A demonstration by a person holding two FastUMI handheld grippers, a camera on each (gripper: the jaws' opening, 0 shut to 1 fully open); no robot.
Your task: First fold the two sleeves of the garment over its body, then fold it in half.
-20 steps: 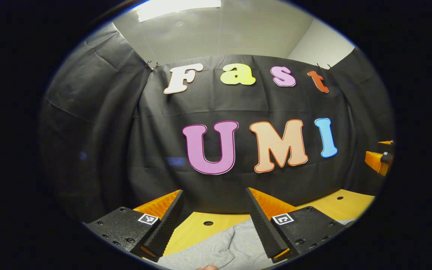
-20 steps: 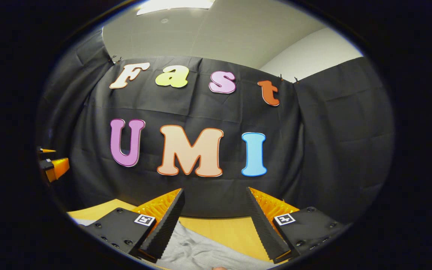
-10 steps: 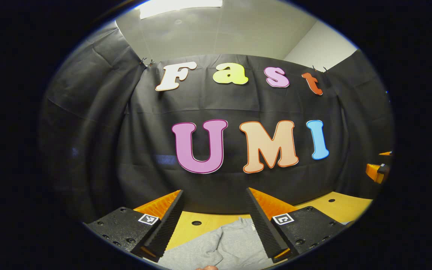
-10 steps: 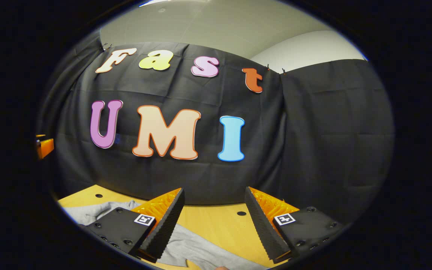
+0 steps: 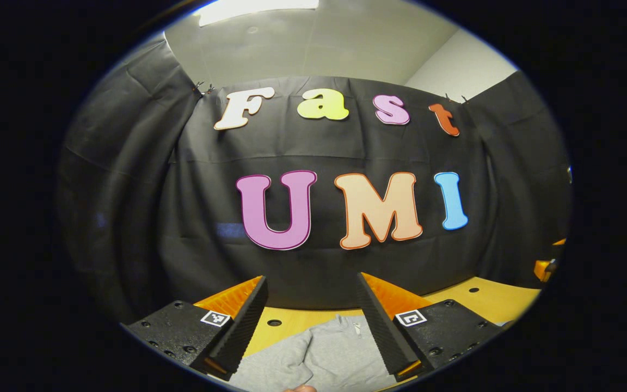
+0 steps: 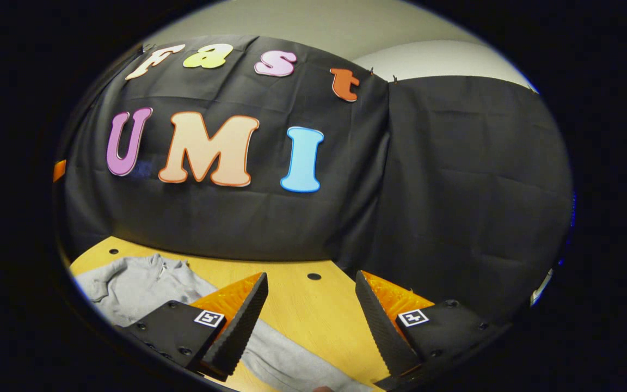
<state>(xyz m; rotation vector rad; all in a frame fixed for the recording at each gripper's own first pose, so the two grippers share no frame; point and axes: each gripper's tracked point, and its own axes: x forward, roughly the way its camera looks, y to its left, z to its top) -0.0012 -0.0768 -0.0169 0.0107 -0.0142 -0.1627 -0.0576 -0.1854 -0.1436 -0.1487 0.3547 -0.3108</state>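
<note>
A grey sweatshirt [image 5: 324, 354] lies on the wooden table [image 5: 482, 302], its collar end toward the wall. My left gripper [image 5: 311, 296] is open above it, with the cloth showing between and below its fingers. In the right gripper view the same grey sweatshirt [image 6: 139, 283] lies at the lower left, and one sleeve [image 6: 292, 365] runs out under the gap between the fingers. My right gripper [image 6: 311, 294] is open above the table [image 6: 313, 310], holding nothing. The other gripper [image 5: 547, 267] peeks in at the right edge of the left gripper view.
The black cloth wall [image 6: 455, 179] rises close behind the table's far edge. Small round holes [image 6: 314, 276] dot the tabletop. Bare wood lies to the right of the sleeve in the right gripper view.
Both grippers have tilted down toward the table, the right one far more. The garment's body and sleeve have come into the right gripper view. Both stay open.
</note>
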